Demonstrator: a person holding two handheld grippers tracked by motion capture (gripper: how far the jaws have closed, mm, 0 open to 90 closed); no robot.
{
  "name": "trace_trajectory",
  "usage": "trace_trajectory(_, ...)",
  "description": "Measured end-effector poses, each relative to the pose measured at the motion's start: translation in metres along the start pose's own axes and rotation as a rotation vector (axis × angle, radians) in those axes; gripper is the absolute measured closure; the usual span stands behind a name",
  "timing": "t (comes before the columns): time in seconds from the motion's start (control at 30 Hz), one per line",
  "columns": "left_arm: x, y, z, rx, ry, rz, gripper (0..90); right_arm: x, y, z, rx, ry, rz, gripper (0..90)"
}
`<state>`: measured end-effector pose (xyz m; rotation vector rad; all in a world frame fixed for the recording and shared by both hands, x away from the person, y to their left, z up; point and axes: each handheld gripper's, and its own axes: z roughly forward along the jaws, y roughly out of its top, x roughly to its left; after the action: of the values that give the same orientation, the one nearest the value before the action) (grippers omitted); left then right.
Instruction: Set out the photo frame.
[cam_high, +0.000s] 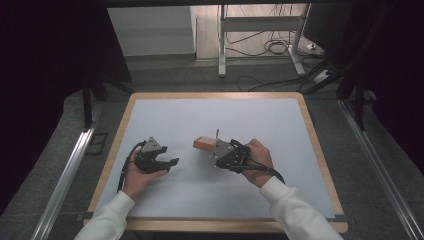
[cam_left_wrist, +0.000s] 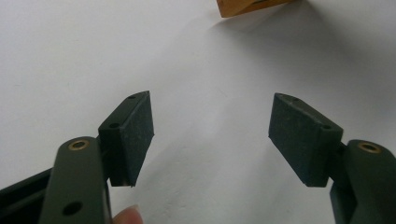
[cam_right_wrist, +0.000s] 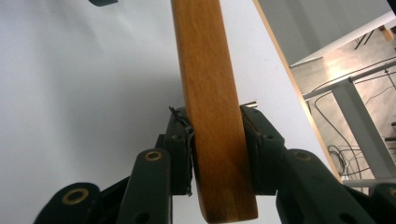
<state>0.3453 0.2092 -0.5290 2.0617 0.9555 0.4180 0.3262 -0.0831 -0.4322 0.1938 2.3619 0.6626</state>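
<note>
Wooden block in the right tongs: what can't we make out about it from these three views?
- High view: the right tongs cover the near part of the wooden block; the thin pin above it is too small to identify.
- Right gripper view: block cut off by the top edge, full length unknown.
- Left gripper view: only a corner shows, cropped by the top edge.

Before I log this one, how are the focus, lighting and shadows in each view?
High view: small and soft, dark at both sides, the white table surface evenly lit. Left gripper view: the open left claw reads sharp, and the wooden block casts a soft shadow. Right gripper view: the block held in the right claw is fairly sharp, the background tilted.
</note>
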Motion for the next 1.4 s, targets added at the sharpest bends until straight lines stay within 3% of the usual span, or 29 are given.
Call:
trace_trajectory(0.27,0.001,-0.001,0.001,0.003,0.006,-0.006,30.5,-0.008,0.003,0.001,-0.025,-0.011,0.013,69.2)
trace_trajectory(0.63,0.000,-0.003,0.002,-0.005,0.012,-0.017,30.4,-0.017,0.014,-0.010,-0.067,0.063,0.039,69.2)
trace_trajectory(0.9,0.001,-0.003,0.002,0.002,0.019,-0.016,30.4,-0.009,0.012,-0.036,-0.125,0.133,0.046,69.0)
trace_trajectory(1.07,-0.001,-0.002,0.002,0.004,0.018,-0.014,30.3,-0.005,0.008,-0.042,-0.135,0.175,0.058,68.9)
trace_trajectory(1.4,-0.001,-0.003,0.003,0.012,0.015,-0.019,29.8,-0.024,-0.004,-0.035,-0.136,0.152,0.119,67.8)
